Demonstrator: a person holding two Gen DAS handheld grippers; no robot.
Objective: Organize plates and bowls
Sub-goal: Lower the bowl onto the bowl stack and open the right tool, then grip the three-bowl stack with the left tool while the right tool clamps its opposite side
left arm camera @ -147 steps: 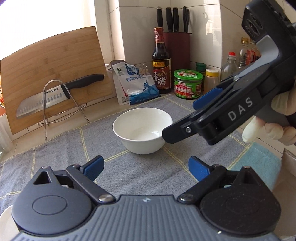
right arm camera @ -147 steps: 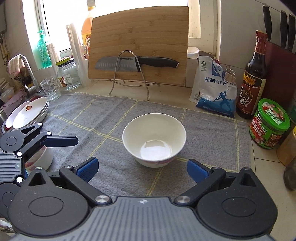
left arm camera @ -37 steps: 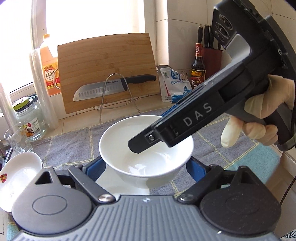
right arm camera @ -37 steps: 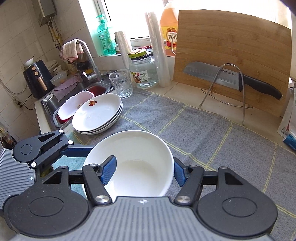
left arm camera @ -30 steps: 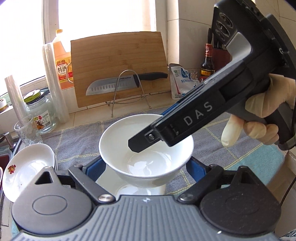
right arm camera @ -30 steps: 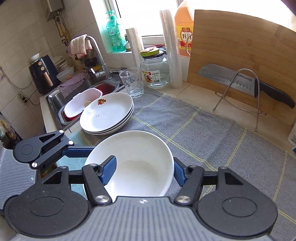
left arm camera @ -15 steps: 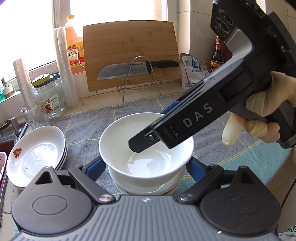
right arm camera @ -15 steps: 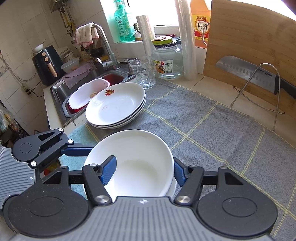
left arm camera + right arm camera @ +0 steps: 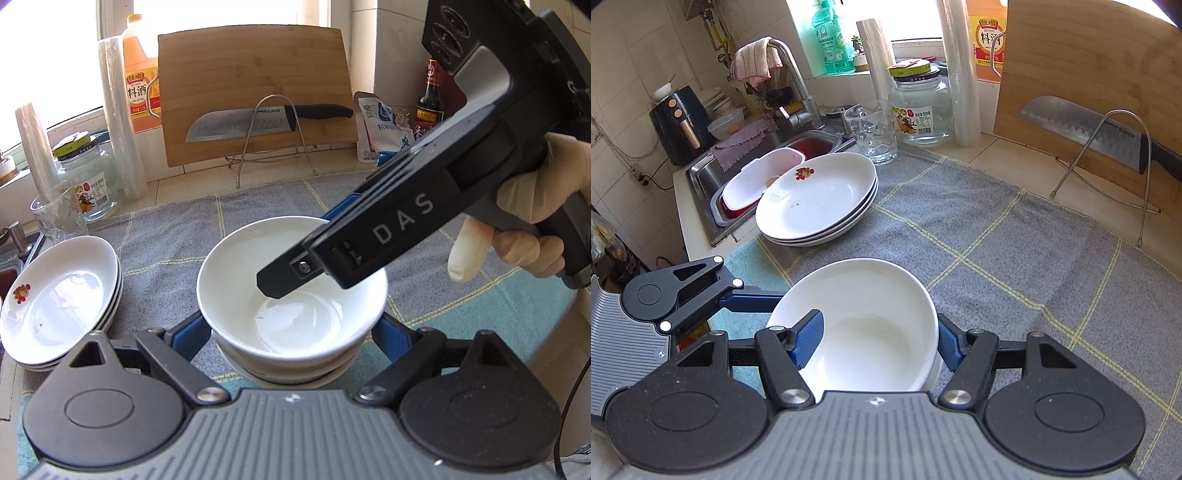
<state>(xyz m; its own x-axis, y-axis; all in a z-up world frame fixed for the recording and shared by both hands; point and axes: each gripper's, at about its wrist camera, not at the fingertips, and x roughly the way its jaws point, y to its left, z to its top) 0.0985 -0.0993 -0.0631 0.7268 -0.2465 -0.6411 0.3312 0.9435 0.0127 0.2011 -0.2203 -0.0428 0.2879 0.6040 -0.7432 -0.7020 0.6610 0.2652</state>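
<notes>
We hold the white bowl (image 9: 871, 328) with our right gripper (image 9: 879, 341), which is clenched on the bowl's near wall: 1 blue pad sits inside the bowl and the other presses on the outside, a rim pinch that leaves the underside free to drop into another dish. The bowl now sits nested in the bowl stack (image 9: 291, 369) beneath it, low on the grey checked cloth (image 9: 1015, 258); from the left wrist view at least 2 further rims show under it, though we cannot count them surely. Our left gripper (image 9: 291, 334) straddles that stack with its pads on either side of the lower bowls, and we cannot tell from these views whether it presses them or merely brackets them; we judge it is there to steady the stack while the top bowl settles. The stacked plates (image 9: 816, 199) lie apart, nearer the sink (image 9: 713, 177), so like goes with like. We judge the placing nearly done: the next move calls for releasing the right pinch and lifting clear without dragging the rim, since a snagged pad could tip the stack.
</notes>
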